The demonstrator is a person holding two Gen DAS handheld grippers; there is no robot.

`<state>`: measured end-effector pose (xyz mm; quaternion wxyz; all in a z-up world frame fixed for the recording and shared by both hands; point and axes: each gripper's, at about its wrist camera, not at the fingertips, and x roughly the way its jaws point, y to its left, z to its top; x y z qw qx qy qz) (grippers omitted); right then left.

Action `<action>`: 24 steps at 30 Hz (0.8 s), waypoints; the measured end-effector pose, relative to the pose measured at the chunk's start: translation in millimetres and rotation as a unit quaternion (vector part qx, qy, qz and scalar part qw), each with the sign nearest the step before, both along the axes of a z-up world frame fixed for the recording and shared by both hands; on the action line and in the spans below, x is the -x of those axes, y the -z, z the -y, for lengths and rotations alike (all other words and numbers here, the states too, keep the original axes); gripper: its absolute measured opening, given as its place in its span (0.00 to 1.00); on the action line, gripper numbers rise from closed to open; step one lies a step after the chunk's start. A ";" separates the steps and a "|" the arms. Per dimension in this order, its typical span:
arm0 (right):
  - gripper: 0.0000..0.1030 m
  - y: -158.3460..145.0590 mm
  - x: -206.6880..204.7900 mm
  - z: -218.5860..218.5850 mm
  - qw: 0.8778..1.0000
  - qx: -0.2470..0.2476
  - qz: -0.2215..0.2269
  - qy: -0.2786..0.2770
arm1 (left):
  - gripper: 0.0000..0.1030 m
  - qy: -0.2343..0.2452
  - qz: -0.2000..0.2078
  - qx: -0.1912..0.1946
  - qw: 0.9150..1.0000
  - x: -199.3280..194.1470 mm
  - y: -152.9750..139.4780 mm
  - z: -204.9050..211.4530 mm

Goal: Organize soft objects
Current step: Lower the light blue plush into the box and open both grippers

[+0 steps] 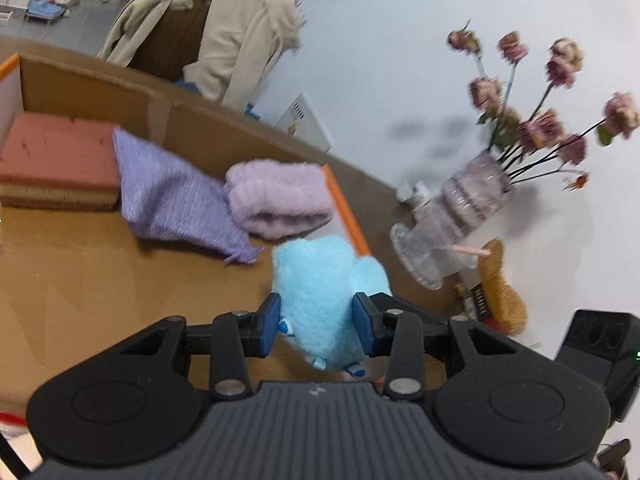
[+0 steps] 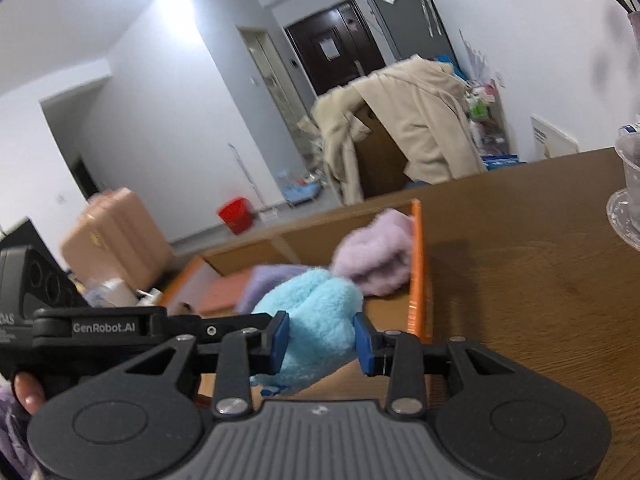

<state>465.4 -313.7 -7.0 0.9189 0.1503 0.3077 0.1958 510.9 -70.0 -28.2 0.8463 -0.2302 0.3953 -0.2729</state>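
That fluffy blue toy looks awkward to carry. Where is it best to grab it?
Across its plump body, one tool from each side, much as it is held now. The blue plush toy is soft, so pads sink in and hold. The left tool and right tool each pinch a bulging part, probably keeping it from sagging.

Left gripper [image 1: 318, 330] is pointing forward and somewhat down, blue pads [image 1: 269, 330] pressing in on both sides of the blue plush toy [image 1: 320, 280], jaws partly closed. Right gripper [image 2: 322, 344] is doing the same on the blue plush toy from the other side, pads [image 2: 280, 342] squeezing the fur, also angled down. In the right wrist view the left gripper body is sitting just left of the toy, with a fingertip [image 2: 28, 396] of the hand holding it showing below it.
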 end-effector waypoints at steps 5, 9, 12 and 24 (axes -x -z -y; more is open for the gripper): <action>0.35 3.3 14.3 -10.1 0.998 0.064 0.017 0.012 | 0.47 0.026 0.027 -0.038 0.999 12.7 -1.3 12.4; 0.35 -18.6 38.6 -7.8 0.996 0.069 0.050 0.018 | 0.50 0.016 0.057 -0.074 0.995 31.7 -23.7 8.9; 0.36 -41.3 58.7 -1.9 0.995 0.067 0.073 0.020 | 0.53 0.012 0.099 -0.092 0.991 60.1 -51.9 -4.2; 0.50 -106.4 166.8 -23.3 0.984 0.092 0.153 -0.012 | 0.72 -0.090 0.225 -0.197 0.950 218.0 -126.0 -79.5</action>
